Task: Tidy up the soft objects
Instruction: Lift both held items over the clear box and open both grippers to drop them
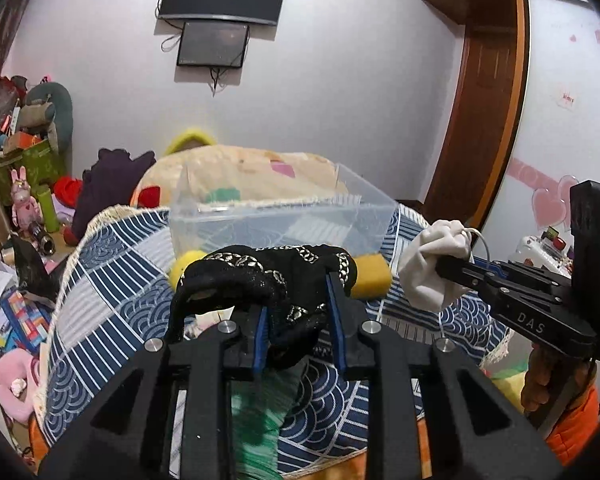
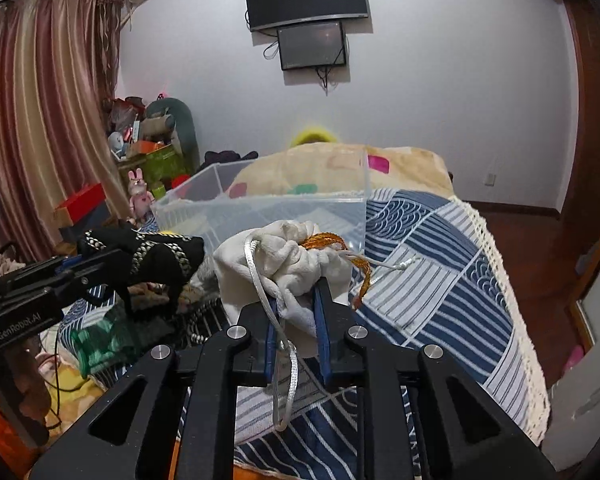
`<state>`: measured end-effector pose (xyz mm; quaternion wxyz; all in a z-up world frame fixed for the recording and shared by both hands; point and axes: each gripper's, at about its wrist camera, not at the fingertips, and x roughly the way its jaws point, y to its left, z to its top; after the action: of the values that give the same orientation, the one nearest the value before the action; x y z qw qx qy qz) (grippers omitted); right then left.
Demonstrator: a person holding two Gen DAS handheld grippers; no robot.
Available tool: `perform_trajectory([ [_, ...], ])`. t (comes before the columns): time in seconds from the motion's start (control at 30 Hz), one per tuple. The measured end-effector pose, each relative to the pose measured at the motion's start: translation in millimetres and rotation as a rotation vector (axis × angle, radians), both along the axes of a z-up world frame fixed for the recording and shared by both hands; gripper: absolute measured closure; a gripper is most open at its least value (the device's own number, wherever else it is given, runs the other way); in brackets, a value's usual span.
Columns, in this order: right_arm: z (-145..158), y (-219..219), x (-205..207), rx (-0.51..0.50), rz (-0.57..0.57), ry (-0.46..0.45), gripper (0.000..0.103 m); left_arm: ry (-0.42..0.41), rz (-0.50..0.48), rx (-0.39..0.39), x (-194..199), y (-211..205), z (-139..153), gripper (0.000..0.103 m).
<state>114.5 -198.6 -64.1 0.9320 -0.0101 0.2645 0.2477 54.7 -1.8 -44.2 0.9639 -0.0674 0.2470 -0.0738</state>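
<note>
My left gripper is shut on a black patterned cloth and holds it above the blue patchwork cover, just in front of a clear plastic box. The same cloth shows at the left of the right wrist view. My right gripper is shut on a white drawstring pouch with an orange ribbon, also in front of the box. That pouch shows at the right of the left wrist view. A yellow sponge lies by the box's near wall.
A peach blanket is heaped behind the box. Clutter, toys and boxes fill the left side of the room. A green object lies low on the left. A wooden wardrobe stands at the right.
</note>
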Motion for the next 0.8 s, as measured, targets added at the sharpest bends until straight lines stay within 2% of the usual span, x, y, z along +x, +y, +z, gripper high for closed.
perform_trajectory([
  [0.3,33.3,4.4,11.0,-0.011,-0.002,-0.085,0.088,-0.070,-0.017,-0.038,7.3,17.9,33.5,0.078],
  [0.5,51.4,12.0,22.5,-0.013,0.000,-0.134,0.088,-0.106,-0.007,-0.023,20.3,25.7,50.1,0.078],
  [0.8,62.0,32.3,47.3,-0.030,-0.005,-0.176,0.088,-0.092,0.004,0.014,64.6,29.8,57.2,0.078],
])
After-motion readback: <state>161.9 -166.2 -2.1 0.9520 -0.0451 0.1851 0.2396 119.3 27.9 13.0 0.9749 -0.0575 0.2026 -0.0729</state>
